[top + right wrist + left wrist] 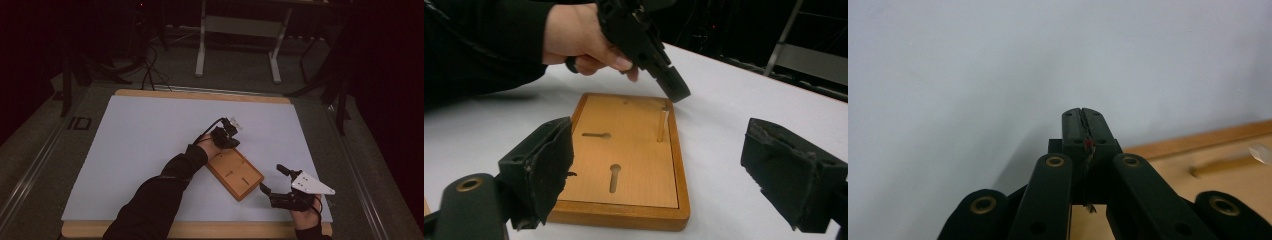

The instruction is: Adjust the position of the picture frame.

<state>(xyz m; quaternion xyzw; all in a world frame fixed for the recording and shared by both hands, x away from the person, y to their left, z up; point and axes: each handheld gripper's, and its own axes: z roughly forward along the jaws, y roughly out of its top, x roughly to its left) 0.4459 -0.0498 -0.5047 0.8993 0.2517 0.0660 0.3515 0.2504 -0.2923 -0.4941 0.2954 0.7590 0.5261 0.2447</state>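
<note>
Holding my right black two-jaw gripper low at the near right corner of the flat rectangular wooden board with slots cut in its top, I keep its jaws spread wide with nothing between them; the board lies in the gap as seen from the right gripper view, apart from both pads. My right hand sits at the near edge of the white table sheet, wrist straight, the grey three-cornered plate on top of the gripper facing up.

The board lies slantwise on the sheet, near the middle and towards my side. In the right gripper view I count three slots in it: one lying crosswise, one keyhole-shaped nearer to me, and one long slot at the far right.

Beyond the board, my left forearm in its dark sleeve reaches in at a slant over the board's left side. My left hand is curled around the left black two-jaw gripper, which tilts down with its tip just above the board's far corner, beside the long slot. Its jaws are pressed together; in the left gripper view the pads meet along a thin seam, and I cannot tell whether anything is pinched there.
</note>
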